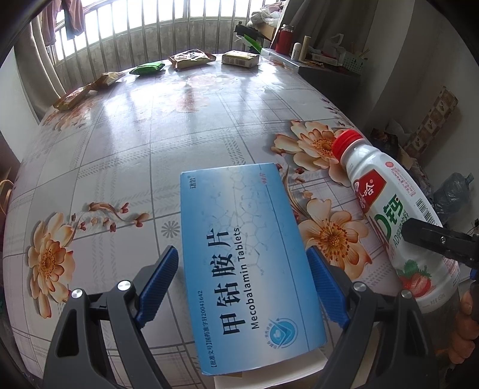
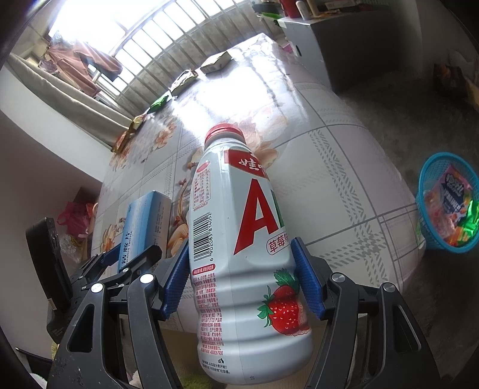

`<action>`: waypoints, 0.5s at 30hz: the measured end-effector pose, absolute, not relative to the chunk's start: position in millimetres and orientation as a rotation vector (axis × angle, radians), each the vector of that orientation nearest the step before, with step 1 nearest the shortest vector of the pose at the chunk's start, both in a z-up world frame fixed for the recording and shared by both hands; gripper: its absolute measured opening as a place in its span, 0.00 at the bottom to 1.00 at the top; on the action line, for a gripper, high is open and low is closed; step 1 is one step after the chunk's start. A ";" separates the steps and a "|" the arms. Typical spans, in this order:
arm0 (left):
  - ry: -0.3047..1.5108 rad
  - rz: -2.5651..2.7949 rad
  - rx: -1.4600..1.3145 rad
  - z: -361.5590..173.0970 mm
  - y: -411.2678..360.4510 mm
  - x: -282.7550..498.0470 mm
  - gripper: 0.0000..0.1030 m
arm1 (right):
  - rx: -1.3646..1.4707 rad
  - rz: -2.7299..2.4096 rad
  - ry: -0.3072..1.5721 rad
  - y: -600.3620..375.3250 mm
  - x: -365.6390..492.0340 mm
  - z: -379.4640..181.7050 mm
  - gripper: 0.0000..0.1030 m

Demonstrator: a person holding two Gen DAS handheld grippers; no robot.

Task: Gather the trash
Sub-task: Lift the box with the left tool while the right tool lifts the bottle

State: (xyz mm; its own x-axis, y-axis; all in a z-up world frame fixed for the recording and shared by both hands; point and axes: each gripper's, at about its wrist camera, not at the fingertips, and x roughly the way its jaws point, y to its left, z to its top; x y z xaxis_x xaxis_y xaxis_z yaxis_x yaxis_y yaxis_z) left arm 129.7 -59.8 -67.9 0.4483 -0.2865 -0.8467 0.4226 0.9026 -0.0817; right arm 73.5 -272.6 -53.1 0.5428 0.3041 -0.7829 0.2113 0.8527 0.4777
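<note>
Nearest to us, the left gripper (image 1: 242, 287) had its blue pads (image 1: 158, 284) pressed against the long sides of a blue Mecobalamin tablet box (image 1: 248, 263), so the fingers were clamped on the box, which was held above the near edge of the table. Just to its right, the right gripper (image 2: 239, 281) had closed its ribbed blue pads (image 2: 308, 281) on the lower body of a white strawberry milk drink bottle (image 2: 248, 254), red cap (image 2: 224, 131) pointing away from us; in the left wrist view the same bottle (image 1: 398, 215) hung tilted beside the box, the two apart. Beneath both lay the flower-patterned tablecloth (image 1: 149, 143) covering the table, glossy with window glare. Off the table's right side, down on the floor, we saw a blue plastic basket (image 2: 431, 236) holding colourful wrappers (image 2: 455, 206). Along the far edge of the table sat a row of packets: a yellow-brown snack packet (image 1: 71, 98), another brownish one (image 1: 107, 79), a green packet (image 1: 148, 68), a tan pouch (image 1: 191, 59) and a pale yellow box (image 1: 240, 58). Beyond them stood the window bars (image 1: 155, 33), with clothes (image 1: 70, 18) hanging at the upper left, and a cluttered shelf (image 1: 326, 59) at the upper right.
</note>
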 end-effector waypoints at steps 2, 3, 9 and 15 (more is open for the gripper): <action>1.013 -0.431 0.147 -67.1 -61.0 131.1 0.82 | 0.579 0.063 1.010 -274.3 73.4 -52.6 0.61; 1.013 -0.426 0.147 -67.1 -62.2 132.3 0.82 | 0.586 0.065 1.010 -275.2 73.2 -52.6 0.61; 1.014 -0.411 0.142 -69.9 -65.8 139.5 0.82 | 0.602 0.072 1.021 -278.5 78.6 -54.2 0.63; 1.006 -0.409 0.183 -74.4 -71.6 139.0 0.82 | 0.546 0.070 1.045 -275.3 86.2 -48.6 0.66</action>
State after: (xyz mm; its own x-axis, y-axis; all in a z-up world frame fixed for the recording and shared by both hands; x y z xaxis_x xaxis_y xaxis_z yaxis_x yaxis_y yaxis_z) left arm 139.0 -71.6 -74.4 0.4679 -0.2478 -0.8483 0.4140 0.9095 -0.0374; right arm 86.2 -275.3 -48.6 0.5126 0.3084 -0.8013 0.1989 0.8652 0.4602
